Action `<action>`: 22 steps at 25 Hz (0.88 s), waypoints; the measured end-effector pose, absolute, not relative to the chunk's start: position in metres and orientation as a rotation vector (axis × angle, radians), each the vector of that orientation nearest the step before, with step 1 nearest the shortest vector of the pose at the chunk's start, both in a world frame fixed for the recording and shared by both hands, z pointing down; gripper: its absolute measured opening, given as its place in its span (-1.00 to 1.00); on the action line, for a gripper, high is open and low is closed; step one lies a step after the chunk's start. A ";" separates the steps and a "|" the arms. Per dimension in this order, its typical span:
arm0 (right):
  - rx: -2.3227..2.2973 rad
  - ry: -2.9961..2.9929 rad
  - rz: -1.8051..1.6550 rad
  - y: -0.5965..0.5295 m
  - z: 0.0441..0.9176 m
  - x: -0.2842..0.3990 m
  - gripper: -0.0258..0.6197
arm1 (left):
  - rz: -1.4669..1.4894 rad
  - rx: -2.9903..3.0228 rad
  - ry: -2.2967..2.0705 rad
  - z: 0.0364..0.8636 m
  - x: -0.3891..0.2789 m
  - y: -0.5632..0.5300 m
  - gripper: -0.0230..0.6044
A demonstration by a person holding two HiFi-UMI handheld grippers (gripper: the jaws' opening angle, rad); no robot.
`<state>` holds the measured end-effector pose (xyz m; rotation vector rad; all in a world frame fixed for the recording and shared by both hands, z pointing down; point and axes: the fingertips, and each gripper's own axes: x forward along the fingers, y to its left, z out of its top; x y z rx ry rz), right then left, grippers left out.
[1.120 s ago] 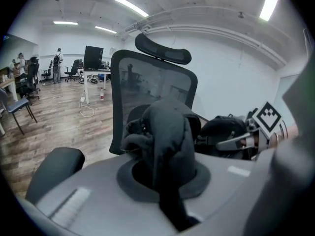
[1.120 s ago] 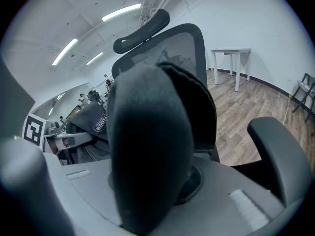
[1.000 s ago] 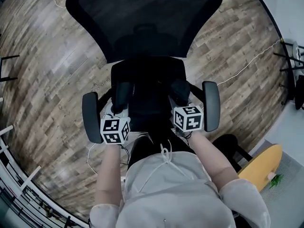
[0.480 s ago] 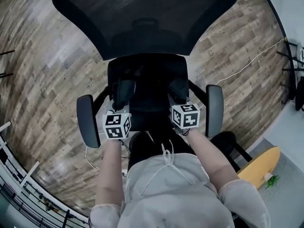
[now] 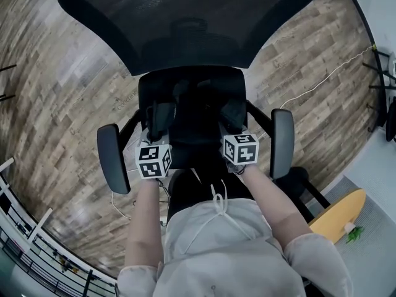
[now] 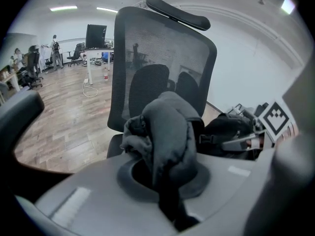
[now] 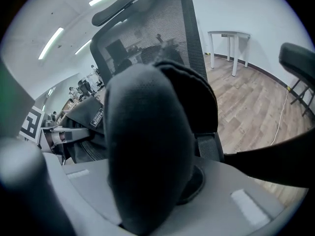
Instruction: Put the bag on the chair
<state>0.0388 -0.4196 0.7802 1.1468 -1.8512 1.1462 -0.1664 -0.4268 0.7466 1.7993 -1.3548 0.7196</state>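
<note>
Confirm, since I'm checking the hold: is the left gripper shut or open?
Shut: the left gripper pinches the padded bag strap between its jaws.

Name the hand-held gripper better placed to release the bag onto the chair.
Right, narrowly. The left hand-held gripper and right hand-held gripper each pinch a strap of the bag over the chair, evenly placed, but the right one's jaws have just been opening on its strap, so it will probably release first.
</note>
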 end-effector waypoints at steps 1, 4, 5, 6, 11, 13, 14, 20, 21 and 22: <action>1.149 -1.845 1.149 -0.419 0.783 0.039 -0.79 | 0.724 1.790 -1.354 0.750 -0.167 -0.425 -0.83; 1.143 -1.831 1.143 -0.416 0.790 0.039 -0.75 | 0.739 1.764 -1.348 0.762 -0.169 -0.420 -0.83; 1.139 -1.827 1.137 -0.416 0.793 0.038 -0.74 | 0.747 1.756 -1.344 0.766 -0.170 -0.418 -0.83; 1.134 -1.822 1.130 -0.415 0.796 0.038 -0.73 | 0.755 1.749 -1.340 0.770 -0.170 -0.416 -0.83; 1.119 -1.796 1.138 -0.413 0.813 0.037 -0.66 | 0.786 1.716 -1.309 0.790 -0.173 -0.410 -0.82; 1.128 -1.788 1.155 -0.411 0.816 0.038 -0.61 | 0.782 1.715 -1.308 0.793 -0.174 -0.408 -0.81; 1.134 -1.785 1.164 -0.411 0.817 0.038 -0.58 | 0.781 1.716 -1.309 0.794 -0.175 -0.407 -0.80; 1.154 -1.783 1.149 -0.405 0.820 0.040 -0.04 | 0.740 1.709 -1.287 0.800 -0.173 -0.402 -0.34; 1.161 -1.784 1.135 -0.404 0.820 0.039 0.10 | 0.732 1.705 -1.290 0.800 -0.173 -0.401 -0.20; 1.170 -1.787 1.116 -0.403 0.820 0.039 0.23 | 0.726 1.698 -1.300 0.801 -0.175 -0.400 -0.07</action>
